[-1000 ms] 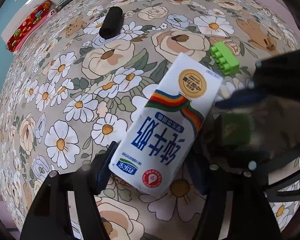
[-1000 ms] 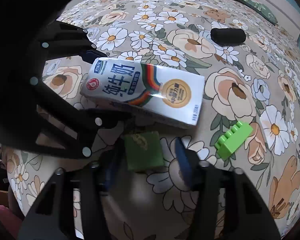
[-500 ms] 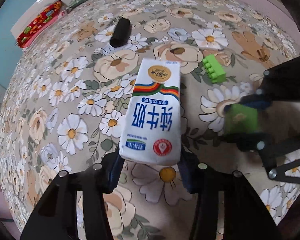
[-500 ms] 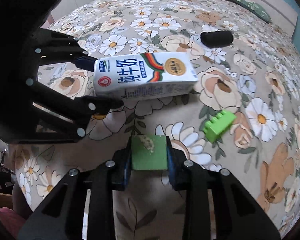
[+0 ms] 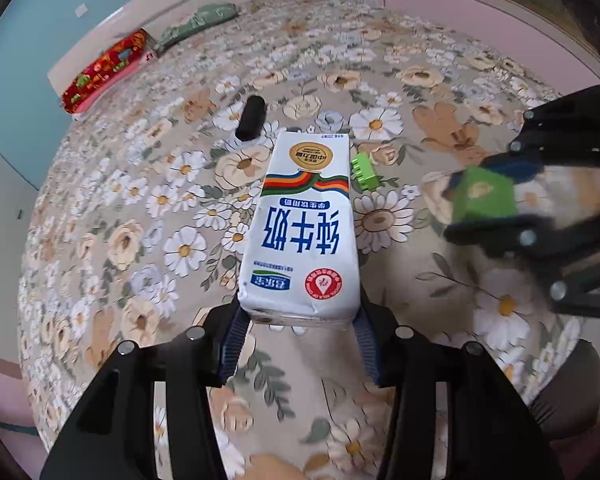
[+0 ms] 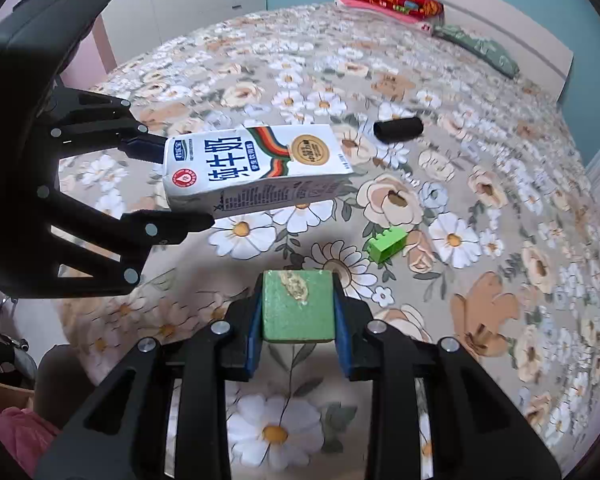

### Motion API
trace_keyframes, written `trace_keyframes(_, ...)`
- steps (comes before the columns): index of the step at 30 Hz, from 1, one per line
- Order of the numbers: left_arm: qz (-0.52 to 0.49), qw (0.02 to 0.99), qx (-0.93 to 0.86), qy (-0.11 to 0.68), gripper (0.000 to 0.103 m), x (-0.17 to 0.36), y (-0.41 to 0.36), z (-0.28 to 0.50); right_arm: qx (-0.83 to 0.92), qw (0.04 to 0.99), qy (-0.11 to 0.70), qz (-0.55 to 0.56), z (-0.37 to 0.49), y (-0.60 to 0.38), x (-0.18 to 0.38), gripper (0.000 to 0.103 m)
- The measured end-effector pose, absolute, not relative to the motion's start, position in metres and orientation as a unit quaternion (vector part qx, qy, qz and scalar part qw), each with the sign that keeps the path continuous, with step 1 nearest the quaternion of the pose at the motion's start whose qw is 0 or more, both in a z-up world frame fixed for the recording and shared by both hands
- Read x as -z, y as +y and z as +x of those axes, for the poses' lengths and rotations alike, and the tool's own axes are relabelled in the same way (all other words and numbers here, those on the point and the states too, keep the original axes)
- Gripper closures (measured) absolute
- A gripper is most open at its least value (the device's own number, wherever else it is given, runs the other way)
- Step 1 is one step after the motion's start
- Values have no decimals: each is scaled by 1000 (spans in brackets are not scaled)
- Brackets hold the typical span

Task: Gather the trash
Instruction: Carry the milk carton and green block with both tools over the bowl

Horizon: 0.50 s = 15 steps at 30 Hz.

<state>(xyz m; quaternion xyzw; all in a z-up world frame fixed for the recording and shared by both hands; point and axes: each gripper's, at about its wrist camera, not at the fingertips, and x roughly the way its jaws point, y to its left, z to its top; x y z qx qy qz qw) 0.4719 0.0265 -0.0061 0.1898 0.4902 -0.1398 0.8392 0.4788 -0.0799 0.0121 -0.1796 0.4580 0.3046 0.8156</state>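
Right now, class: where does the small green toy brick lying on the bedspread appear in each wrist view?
Left wrist view: green toy brick, just right of the milk carton.
Right wrist view: brick, right of centre, below the carton.
Shared landmark: black cylinder.

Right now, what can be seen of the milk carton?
The milk carton is a white rectangular box, paper-like, with blue Chinese lettering, a rainbow band, a gold round seal and a red badge; small print runs along one side. It is held off the bedspread, roughly level, by the left claw, whose blue pads clamp its badge end. The end near the pads looks slightly dented. Nothing else touches it.
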Motion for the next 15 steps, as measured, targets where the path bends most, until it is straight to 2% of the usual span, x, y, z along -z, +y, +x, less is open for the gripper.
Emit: trace_keyframes(15,191,873,125,432,52,-96,18,363,-291,851,388,-202,372,-108,-121,72)
